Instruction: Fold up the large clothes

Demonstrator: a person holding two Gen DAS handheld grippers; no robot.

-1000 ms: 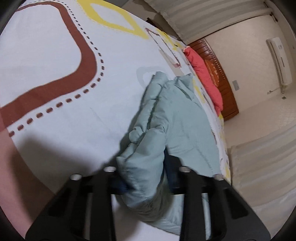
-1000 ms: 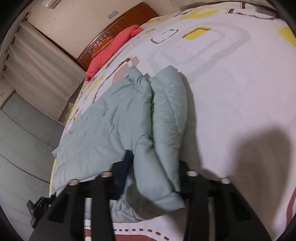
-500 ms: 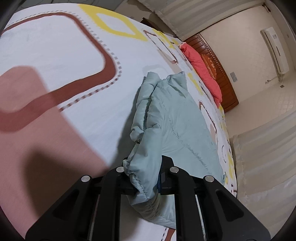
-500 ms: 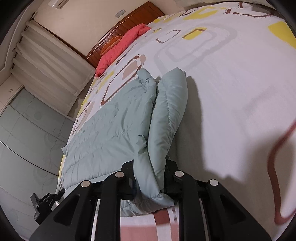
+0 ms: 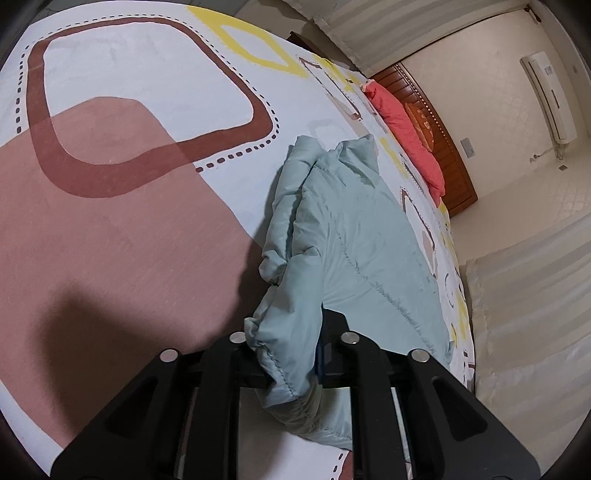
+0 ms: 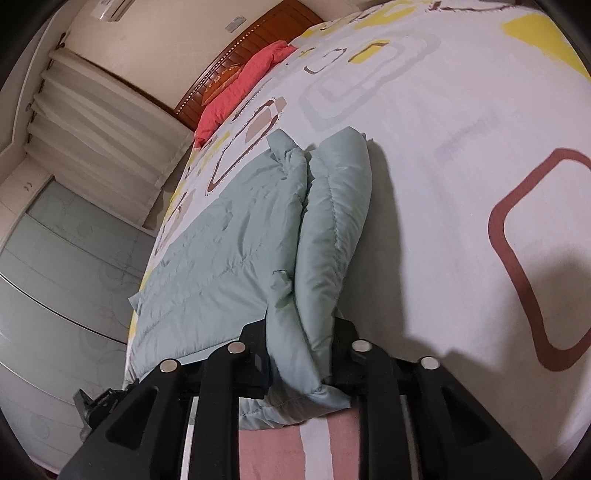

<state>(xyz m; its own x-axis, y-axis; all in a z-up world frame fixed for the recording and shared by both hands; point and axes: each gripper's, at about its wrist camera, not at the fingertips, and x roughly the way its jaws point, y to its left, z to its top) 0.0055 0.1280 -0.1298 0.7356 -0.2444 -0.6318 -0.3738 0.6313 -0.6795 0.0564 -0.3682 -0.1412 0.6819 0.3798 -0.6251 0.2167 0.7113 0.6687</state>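
A pale green padded garment lies along the bed, its near long edge rolled up into a thick fold. My left gripper has the near hem bunched between its fingers; its jaws are opening, while the pads still touch the fabric. My right gripper has the other near end of the folded edge between its fingers. Its jaws are opening too, and the cloth stays pinched. Both sets of fingertips are partly hidden by the fabric.
The garment rests on a white bedsheet with brown and yellow shapes. A red pillow lies against a wooden headboard at the far end. Curtains and pale cabinet doors flank the bed.
Both grippers have drawn back along the bed with the garment's edge still between their fingers. Each pair of jaws narrowed on the fabric, then widened slightly.
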